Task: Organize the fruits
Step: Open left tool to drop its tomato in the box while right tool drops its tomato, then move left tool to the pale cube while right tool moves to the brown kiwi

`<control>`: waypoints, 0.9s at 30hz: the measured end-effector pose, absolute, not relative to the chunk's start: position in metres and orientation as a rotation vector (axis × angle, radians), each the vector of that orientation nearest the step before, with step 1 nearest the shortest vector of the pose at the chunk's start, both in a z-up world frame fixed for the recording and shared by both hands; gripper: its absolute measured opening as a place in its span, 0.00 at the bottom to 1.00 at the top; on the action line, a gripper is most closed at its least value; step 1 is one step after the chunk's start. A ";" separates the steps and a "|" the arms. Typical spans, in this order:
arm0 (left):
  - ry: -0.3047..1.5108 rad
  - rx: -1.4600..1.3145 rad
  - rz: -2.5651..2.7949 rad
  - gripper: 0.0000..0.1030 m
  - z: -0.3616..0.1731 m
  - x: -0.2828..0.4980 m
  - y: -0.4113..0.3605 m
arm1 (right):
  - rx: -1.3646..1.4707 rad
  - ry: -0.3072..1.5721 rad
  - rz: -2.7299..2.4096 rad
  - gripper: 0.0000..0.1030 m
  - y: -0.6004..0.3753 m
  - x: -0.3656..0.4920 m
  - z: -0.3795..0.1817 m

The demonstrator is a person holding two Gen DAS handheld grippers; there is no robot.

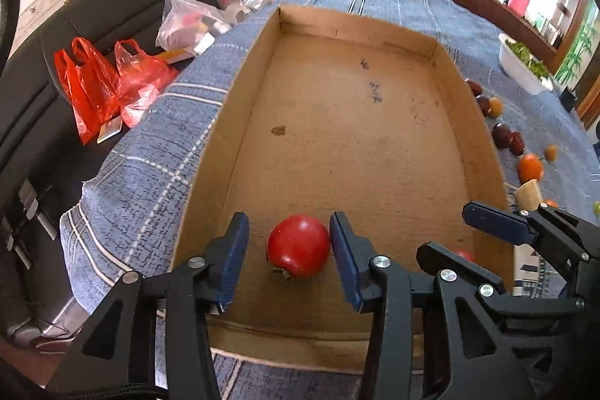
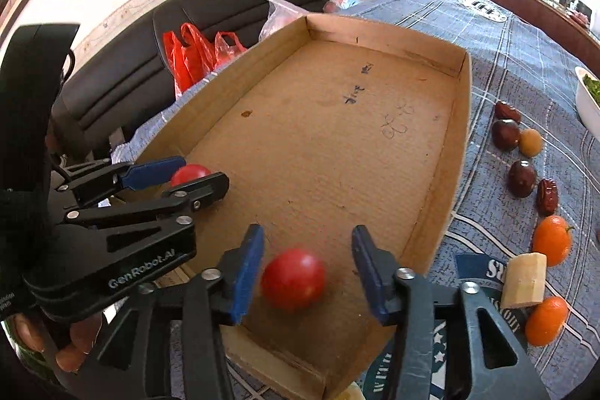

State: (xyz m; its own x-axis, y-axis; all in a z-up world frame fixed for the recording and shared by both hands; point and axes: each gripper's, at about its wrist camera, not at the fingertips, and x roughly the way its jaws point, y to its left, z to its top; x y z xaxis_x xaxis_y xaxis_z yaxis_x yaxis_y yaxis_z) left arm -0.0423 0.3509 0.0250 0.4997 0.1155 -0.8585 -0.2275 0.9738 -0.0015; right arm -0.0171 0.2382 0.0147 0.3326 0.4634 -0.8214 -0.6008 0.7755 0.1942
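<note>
Both tomatoes lie at the six o'clock end of the cardboard box (image 1: 262, 69). The left gripper (image 1: 288, 253) and right gripper (image 2: 307, 268) have fingers spread around each tomato (image 1: 299, 246), (image 2: 292, 278); they should lift straight up, without nudging them.

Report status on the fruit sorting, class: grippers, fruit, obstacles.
Left gripper open around one tomato. Right gripper open around another tomato. Both in box. Nothing blocking.
</note>
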 end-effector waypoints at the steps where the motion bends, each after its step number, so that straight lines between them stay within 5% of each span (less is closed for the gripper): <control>1: 1.018 -0.123 0.209 0.42 0.029 -0.044 0.350 | -0.149 1.010 0.699 0.52 0.236 -0.017 0.017; 27: 0.927 -0.075 -0.065 0.46 0.077 -0.076 0.243 | 0.116 0.889 0.457 0.53 0.043 -0.057 0.064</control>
